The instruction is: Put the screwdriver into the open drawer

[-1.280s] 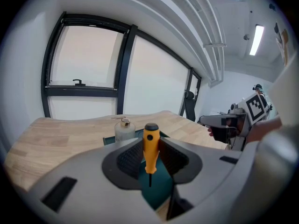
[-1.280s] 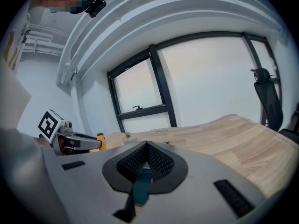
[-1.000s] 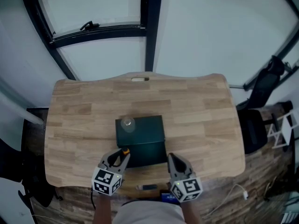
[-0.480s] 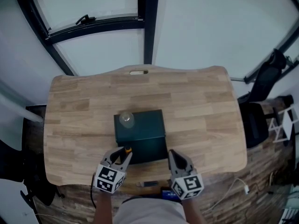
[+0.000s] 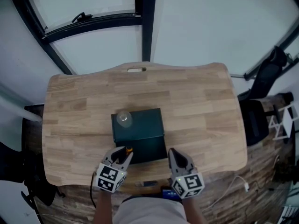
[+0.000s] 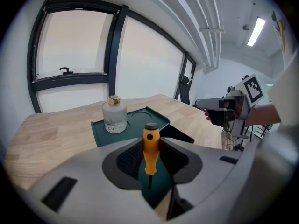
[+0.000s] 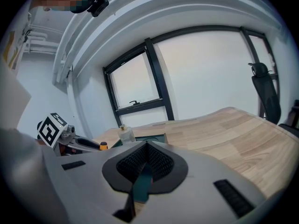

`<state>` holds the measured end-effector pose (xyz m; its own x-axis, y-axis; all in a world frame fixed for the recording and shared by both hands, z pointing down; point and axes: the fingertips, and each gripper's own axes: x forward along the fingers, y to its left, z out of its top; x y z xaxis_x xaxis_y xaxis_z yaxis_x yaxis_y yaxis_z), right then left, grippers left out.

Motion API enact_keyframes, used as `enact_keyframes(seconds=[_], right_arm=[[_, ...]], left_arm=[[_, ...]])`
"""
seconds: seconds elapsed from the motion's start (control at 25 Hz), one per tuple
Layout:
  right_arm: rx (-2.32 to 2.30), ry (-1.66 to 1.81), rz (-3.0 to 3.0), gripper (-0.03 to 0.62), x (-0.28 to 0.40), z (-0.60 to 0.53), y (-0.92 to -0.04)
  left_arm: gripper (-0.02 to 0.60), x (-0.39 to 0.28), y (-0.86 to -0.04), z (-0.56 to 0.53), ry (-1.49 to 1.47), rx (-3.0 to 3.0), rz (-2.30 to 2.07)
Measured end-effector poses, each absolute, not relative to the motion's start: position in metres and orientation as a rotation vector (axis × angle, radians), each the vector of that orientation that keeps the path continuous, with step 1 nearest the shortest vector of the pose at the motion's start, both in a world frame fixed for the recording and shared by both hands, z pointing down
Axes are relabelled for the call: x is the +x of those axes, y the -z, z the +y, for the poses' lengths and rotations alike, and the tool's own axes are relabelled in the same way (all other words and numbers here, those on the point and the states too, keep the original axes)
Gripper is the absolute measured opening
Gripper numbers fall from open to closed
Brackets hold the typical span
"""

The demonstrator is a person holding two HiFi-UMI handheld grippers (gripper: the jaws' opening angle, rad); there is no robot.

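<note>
A dark green drawer box (image 5: 145,130) stands near the table's front edge, with a small glass bottle (image 5: 123,118) on its top left corner. My left gripper (image 5: 122,156) is at the box's near left corner, shut on an orange-handled screwdriver (image 6: 150,146) that stands upright between the jaws, handle up. The box top (image 6: 149,118) and bottle (image 6: 114,115) lie just beyond it. My right gripper (image 5: 174,157) is at the box's near right corner, its jaws (image 7: 147,164) closed with nothing between them. Whether the drawer is open I cannot tell.
The wooden table (image 5: 201,106) stretches wide to the right and behind the box. A black chair (image 5: 261,92) stands off its right edge. A dark window frame (image 5: 142,22) is behind the table. A small dark item (image 5: 147,184) lies at the near table edge.
The head view has shifted slightly; both grippers stay at the box's near corners, the left still holding the screwdriver.
</note>
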<state>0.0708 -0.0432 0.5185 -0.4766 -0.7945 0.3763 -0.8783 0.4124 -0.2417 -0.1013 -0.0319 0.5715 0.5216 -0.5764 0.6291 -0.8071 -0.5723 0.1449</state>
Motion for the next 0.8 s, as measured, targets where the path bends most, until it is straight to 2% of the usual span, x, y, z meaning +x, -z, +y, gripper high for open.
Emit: enact_keyframes(seconds=[0.8], right_arm=[[1.450,-0.644,-2.437,-0.003,0.069,-0.051,-0.532]], left_arm=[[0.110,-0.084,-0.584,-0.041,-0.791,2.362,-1.032]])
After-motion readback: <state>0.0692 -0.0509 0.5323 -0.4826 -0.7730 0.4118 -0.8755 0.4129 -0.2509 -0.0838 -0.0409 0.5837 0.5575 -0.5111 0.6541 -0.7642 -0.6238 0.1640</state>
